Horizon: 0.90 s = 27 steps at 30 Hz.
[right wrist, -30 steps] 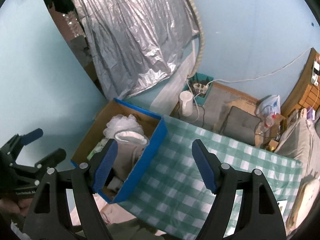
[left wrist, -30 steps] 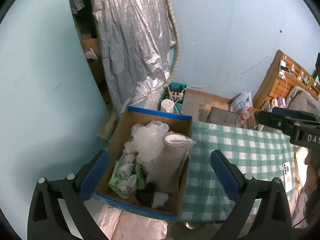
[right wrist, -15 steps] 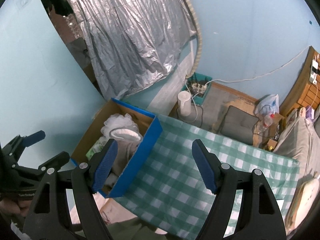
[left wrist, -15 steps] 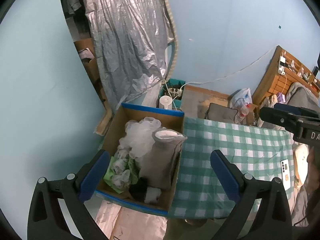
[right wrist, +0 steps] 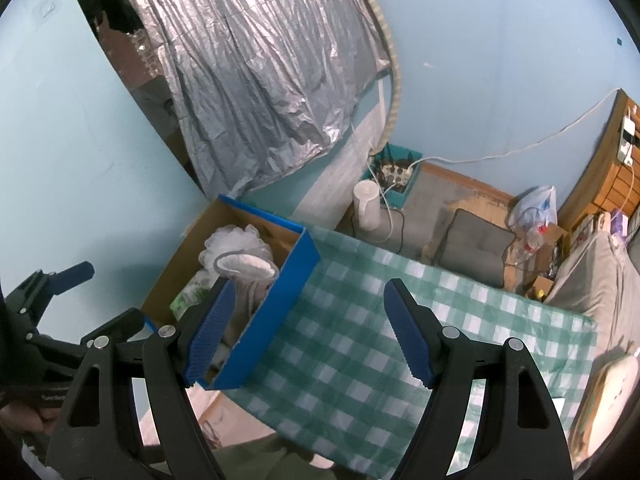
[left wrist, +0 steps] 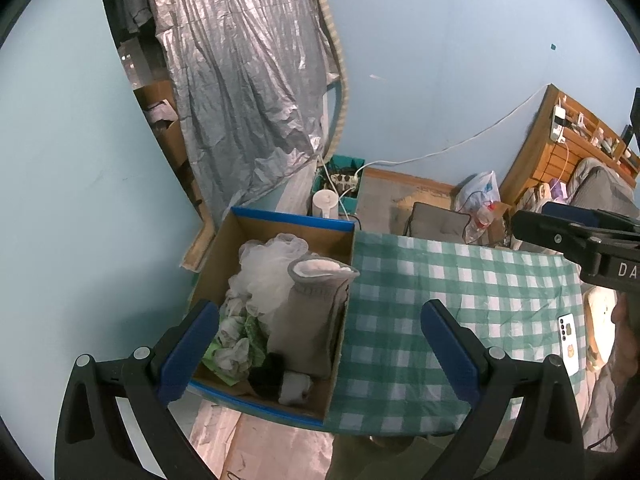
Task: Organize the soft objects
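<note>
Jaws of the left gripper (left wrist: 316, 344) stand spread and hold nothing; between and beyond them sits the blue-edged cardboard box (left wrist: 280, 220) at the left end of the green-checked surface (left wrist: 440, 300), packed with a grey fleece-lined boot (left wrist: 308, 320), a white mesh sponge (left wrist: 268, 268) and crumpled bits too jumbled to name. Right gripper (right wrist: 308, 332) — spread, empty too; the box's blue wall (right wrist: 276, 320) hides most contents.

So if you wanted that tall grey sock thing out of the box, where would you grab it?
Probably at its open top rim, coming from above. The grey sock stands upright in the box, its cuff poking above the other soft things, so a claw could likely pinch it there.
</note>
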Motion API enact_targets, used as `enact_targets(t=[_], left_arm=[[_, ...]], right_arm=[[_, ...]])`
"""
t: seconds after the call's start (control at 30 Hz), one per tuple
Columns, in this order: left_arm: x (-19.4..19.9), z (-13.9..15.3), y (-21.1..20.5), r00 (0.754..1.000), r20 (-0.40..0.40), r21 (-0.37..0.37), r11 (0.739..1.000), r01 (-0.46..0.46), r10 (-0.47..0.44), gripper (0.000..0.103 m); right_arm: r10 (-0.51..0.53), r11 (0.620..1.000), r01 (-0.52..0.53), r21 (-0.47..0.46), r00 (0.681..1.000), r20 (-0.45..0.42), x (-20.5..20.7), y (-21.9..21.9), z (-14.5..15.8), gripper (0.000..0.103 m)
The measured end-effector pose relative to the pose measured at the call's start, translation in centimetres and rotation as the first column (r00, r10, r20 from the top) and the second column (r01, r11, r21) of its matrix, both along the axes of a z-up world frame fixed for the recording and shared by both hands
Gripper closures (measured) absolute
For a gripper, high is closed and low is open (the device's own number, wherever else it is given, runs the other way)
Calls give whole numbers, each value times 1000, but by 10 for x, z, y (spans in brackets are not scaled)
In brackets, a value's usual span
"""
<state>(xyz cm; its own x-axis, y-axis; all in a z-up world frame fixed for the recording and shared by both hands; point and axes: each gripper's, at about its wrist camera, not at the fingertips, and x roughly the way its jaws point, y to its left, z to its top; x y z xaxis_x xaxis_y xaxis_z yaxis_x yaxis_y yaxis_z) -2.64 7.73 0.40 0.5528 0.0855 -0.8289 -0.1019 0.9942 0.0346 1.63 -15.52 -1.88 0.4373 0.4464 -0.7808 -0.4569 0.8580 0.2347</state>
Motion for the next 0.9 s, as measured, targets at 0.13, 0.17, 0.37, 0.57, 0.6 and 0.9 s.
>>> enact_targets(t=[0.13,0.17,0.37,0.57,0.6,0.9], left_arm=[[1,0,-1,1000,-3,-1,1000,-1,1,1],[1,0,-1,1000,-2,-1,1000,-1,1,1],[3,-3,-5,1000,-12,7,1000,-2,2,1],[3,-4,-6,1000,-11,10,1000,-12,13,1],[3,-5,-6,1000,-10,10,1000,-15,16,1],[4,-5,-6,999,-12,16,999,-36,36,1]], right_arm=[[2,1000,-2,1,1000,-1,0,0,0,27],[1,1000,-1,4,1000,-3,0,-1,0,27],[1,1000,-1,7,1000,-2,0,-2,-1,27],[7,1000,-7,10,1000,-1,0,-3,-3,27],[9,1000,-9,10,1000,-1,0,-3,-3,27],[27,1000,-27,13,1000,-12,8,3,-4,27]])
